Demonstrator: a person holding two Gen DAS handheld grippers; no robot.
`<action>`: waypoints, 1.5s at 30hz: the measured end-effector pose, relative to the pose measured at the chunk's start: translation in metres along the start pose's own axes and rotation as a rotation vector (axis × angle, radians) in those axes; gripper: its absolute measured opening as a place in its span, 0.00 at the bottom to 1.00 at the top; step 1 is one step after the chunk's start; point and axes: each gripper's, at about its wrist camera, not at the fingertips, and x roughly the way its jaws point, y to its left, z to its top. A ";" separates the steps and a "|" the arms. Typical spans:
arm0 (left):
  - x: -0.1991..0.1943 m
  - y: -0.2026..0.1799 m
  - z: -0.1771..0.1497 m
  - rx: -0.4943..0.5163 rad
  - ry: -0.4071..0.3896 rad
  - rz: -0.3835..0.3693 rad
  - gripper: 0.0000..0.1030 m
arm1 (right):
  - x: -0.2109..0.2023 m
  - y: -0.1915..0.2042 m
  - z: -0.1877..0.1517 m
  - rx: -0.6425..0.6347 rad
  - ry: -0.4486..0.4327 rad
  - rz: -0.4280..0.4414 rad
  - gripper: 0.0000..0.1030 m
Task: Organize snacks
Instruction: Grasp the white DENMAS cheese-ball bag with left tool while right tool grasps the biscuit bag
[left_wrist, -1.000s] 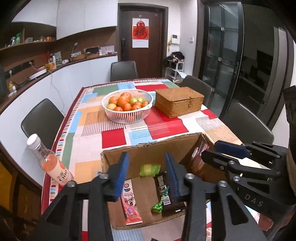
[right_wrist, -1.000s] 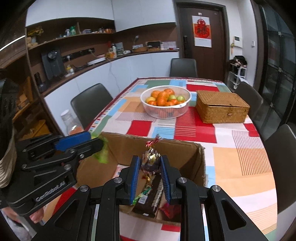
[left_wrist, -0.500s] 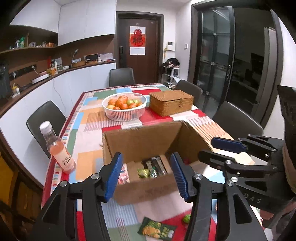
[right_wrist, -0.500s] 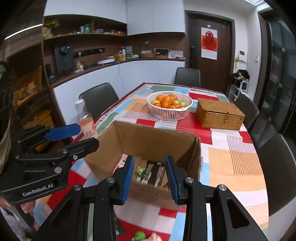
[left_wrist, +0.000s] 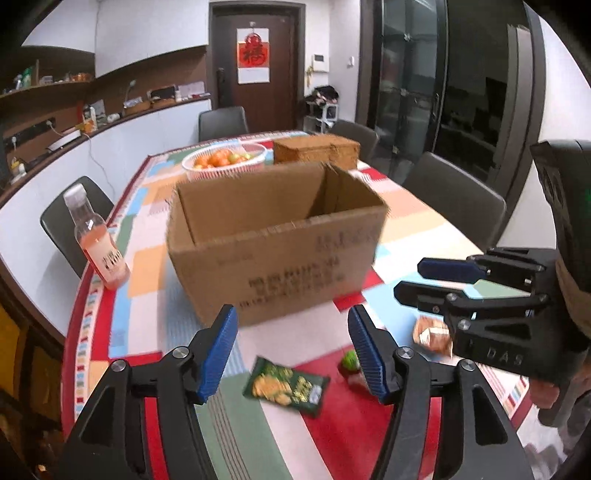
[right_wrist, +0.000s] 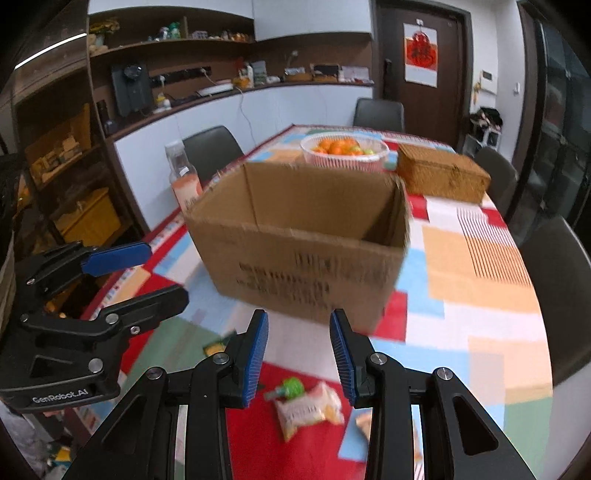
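An open cardboard box (left_wrist: 273, 236) stands on the colourful tablecloth; it also shows in the right wrist view (right_wrist: 306, 240). Its inside is hidden from here. My left gripper (left_wrist: 291, 350) is open and empty, low over the table in front of the box. Under it lie a green snack packet (left_wrist: 286, 386) and a small green candy (left_wrist: 350, 361). My right gripper (right_wrist: 298, 354) is open and empty, above an orange-white snack packet (right_wrist: 308, 408) and the green candy (right_wrist: 290, 387). The right gripper also shows in the left wrist view (left_wrist: 432, 277).
A pink drink bottle (left_wrist: 98, 240) stands left of the box near the table edge. A white fruit bowl (left_wrist: 225, 162) and a wicker box (left_wrist: 316, 149) sit behind the cardboard box. Dark chairs surround the table. Another orange packet (left_wrist: 432, 334) lies at the right.
Both grippers pulled back and down from above the box to the near table. The right gripper let go of the wrapped candy it held over the box and opened.
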 end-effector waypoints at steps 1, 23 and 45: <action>0.002 -0.003 -0.005 0.005 0.011 -0.007 0.59 | -0.001 -0.002 -0.005 0.008 0.010 -0.007 0.35; 0.054 -0.072 -0.066 0.115 0.125 -0.174 0.46 | 0.007 -0.053 -0.085 0.086 0.180 -0.124 0.48; 0.111 -0.080 -0.060 0.107 0.219 -0.179 0.34 | 0.049 -0.084 -0.091 0.183 0.248 -0.033 0.49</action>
